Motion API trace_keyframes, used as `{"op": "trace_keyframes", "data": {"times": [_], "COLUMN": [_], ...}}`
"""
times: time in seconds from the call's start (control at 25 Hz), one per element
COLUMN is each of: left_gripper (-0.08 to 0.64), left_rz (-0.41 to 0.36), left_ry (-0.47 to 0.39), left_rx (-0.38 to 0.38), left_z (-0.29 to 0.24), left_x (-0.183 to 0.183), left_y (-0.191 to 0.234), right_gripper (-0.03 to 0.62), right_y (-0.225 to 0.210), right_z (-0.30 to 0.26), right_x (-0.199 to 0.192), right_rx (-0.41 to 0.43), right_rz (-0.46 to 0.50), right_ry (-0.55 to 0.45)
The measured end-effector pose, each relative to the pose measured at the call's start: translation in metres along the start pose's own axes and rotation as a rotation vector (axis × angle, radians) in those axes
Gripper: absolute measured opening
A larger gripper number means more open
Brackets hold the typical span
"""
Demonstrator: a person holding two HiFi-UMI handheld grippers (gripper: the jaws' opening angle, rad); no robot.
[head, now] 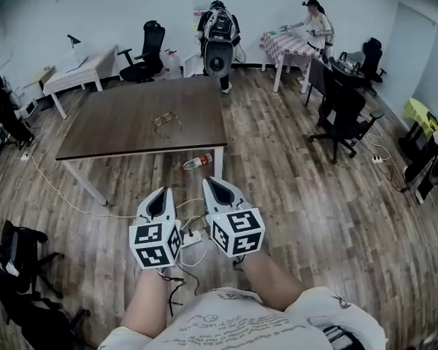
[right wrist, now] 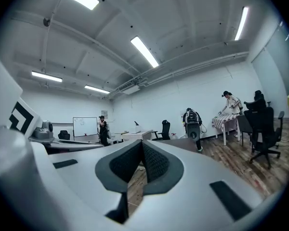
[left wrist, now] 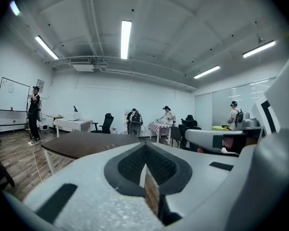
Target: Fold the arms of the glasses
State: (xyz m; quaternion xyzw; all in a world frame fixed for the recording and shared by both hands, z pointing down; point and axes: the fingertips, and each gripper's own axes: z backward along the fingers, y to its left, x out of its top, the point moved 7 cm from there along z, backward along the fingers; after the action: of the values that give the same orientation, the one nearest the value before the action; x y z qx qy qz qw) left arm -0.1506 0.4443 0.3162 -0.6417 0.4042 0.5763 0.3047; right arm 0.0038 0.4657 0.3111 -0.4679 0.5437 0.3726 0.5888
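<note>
Hanging short of table (head: 117, 131), L gripper (head: 160, 195) & R gripper (head: 215, 188) shut, empty; glasses (head: 166, 120) mid-table could skid if nudged.

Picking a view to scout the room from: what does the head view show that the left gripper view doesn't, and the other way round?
Only the head view: the bottle lying beside the brown table's leg. Only the left gripper view: the whiteboard and the ceiling lights. Both: the brown table and the checkered table at the far wall.
</note>
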Motion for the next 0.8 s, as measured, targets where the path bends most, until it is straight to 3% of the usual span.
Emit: {"op": "trace_keyframes", "data": {"times": [0.4,0.8], "left_gripper": [0.014,0.014], "left_rz": [0.003,0.004], "left_ry": [0.019,0.031], "left_rx": [0.008,0.034], "left_z": [-0.031,-0.061], "left_x": [-0.009,-0.012], "left_y": [-0.022,-0.003], "right_gripper": [0.014,0.014], "right_y": [-0.038,-0.05], "right_z": [-0.01,-0.043], "right_x": [-0.005,-0.013], "right_rx": [0.011,0.021], "right_rz": [-0.022,-0.029], "right_ry": [0.021,0.032]}}
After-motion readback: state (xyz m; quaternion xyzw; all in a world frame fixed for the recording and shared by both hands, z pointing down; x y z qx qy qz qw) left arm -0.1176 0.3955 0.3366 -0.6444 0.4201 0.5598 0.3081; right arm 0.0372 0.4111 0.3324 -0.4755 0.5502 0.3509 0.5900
